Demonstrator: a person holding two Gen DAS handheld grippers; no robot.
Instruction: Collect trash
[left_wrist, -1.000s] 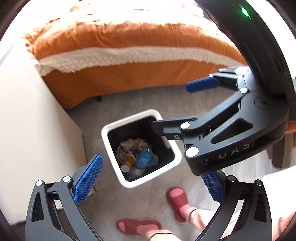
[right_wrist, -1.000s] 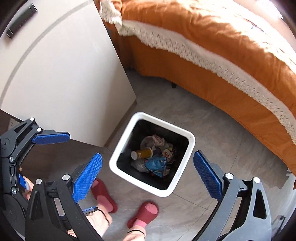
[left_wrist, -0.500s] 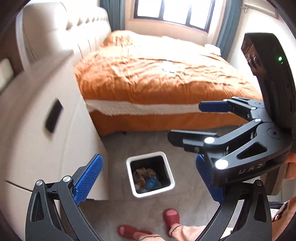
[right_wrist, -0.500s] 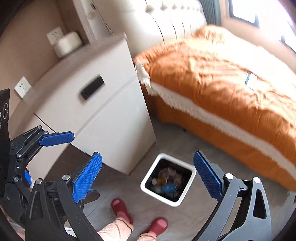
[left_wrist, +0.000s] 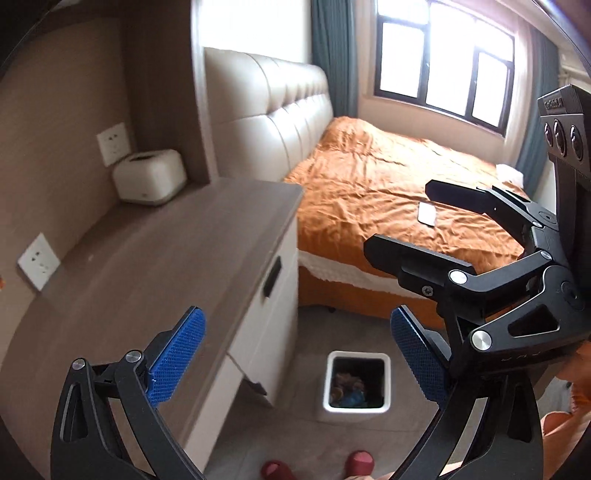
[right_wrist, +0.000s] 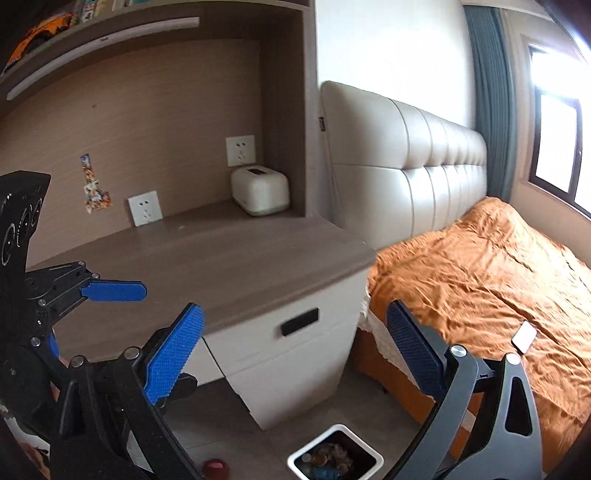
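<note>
The bed, under a rumpled orange cover, fills the view from 12 to 3 o'clock in the left wrist camera, with a cream padded headboard behind it at 11 o'clock. A small white flat thing lies on the cover; what it is cannot be told. The desk with its grey-brown top runs from 7 to 11 o'clock, a white drawer front with a dark handle below its edge. On the top, back against the wall, sits a white box with a slot in its lid, beside a wall socket; a second socket is at 9 o'clock.

The bin stands on the grey floor at 5 o'clock, between the desk's corner and the bed. It is square, white outside, dark inside, and holds crumpled rubbish with a blue scrap and something yellowish among it; finer detail is too small to make out.

The left gripper has its blue-padded fingers wide apart with nothing between them. The right gripper likewise stands spread and empty, the bin showing at 6 o'clock in its view. Faint raised lettering marks the right gripper's body but cannot be read. A narrow printed strip hangs on the desk's back wall, its writing illegible. Red slippers show at the bottom edge.
</note>
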